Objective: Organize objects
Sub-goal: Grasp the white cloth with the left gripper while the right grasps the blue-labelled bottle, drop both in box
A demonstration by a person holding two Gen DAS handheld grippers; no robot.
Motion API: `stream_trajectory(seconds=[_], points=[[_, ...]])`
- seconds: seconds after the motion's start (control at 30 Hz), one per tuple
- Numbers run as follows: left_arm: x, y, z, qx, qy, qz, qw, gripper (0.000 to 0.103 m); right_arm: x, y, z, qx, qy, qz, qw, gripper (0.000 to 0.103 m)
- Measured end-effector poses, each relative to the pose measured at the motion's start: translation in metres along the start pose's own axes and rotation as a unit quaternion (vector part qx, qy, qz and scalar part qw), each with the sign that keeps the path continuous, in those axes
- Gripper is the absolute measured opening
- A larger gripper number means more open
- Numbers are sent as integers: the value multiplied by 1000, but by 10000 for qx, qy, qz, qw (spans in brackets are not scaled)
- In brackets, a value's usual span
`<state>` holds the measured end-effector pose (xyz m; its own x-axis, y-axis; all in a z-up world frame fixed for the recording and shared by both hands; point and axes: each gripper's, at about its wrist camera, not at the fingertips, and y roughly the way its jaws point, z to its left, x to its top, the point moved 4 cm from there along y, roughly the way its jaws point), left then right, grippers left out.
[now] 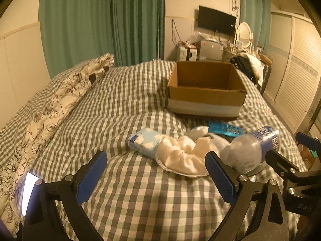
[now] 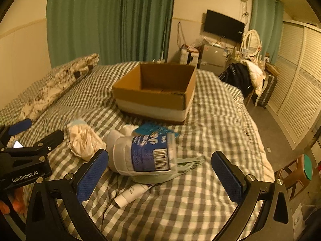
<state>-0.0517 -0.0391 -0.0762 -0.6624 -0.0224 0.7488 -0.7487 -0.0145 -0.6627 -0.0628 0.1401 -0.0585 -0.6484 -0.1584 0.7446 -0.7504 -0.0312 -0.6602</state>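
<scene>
An open cardboard box (image 1: 206,95) (image 2: 154,98) stands on the checked bed. In front of it lie a tissue pack with clouds (image 1: 144,142), a cream crumpled cloth (image 1: 180,156) (image 2: 84,138), a teal packet (image 1: 224,129) (image 2: 154,129), a plastic bottle with a blue label (image 1: 254,146) (image 2: 144,156) and a white tube (image 2: 132,193). My left gripper (image 1: 156,177) is open and empty, just short of the cloth. My right gripper (image 2: 160,177) is open, its fingers either side of the bottle, which lies on a pale green hanger (image 2: 180,167).
A floral pillow (image 1: 60,100) lies along the bed's left side by the wall. A lit phone (image 1: 30,190) lies at the near left. The right bed edge drops to the floor by louvred wardrobe doors (image 2: 297,92); a stool (image 2: 297,170) stands there.
</scene>
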Motion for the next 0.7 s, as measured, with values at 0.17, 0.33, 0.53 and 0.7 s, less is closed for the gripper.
stream_trajectory(seconds=[0.17,0.33,0.53,0.7], points=[[-6,17,1,-39,5,196,9998,99,-6,27,7,39,-51,276,9996,103],[-7,35,-4,-146,68,379,9992,95,-10,42,14,142,-177,416,9989,103],[-9,53,-19,-363,235,590,9973,76,-15,60,14,207,-163,614,9978,94],[-12,63,-28,-554,338,802,9947,46,-15,56,10,349,-102,518,9980,91]])
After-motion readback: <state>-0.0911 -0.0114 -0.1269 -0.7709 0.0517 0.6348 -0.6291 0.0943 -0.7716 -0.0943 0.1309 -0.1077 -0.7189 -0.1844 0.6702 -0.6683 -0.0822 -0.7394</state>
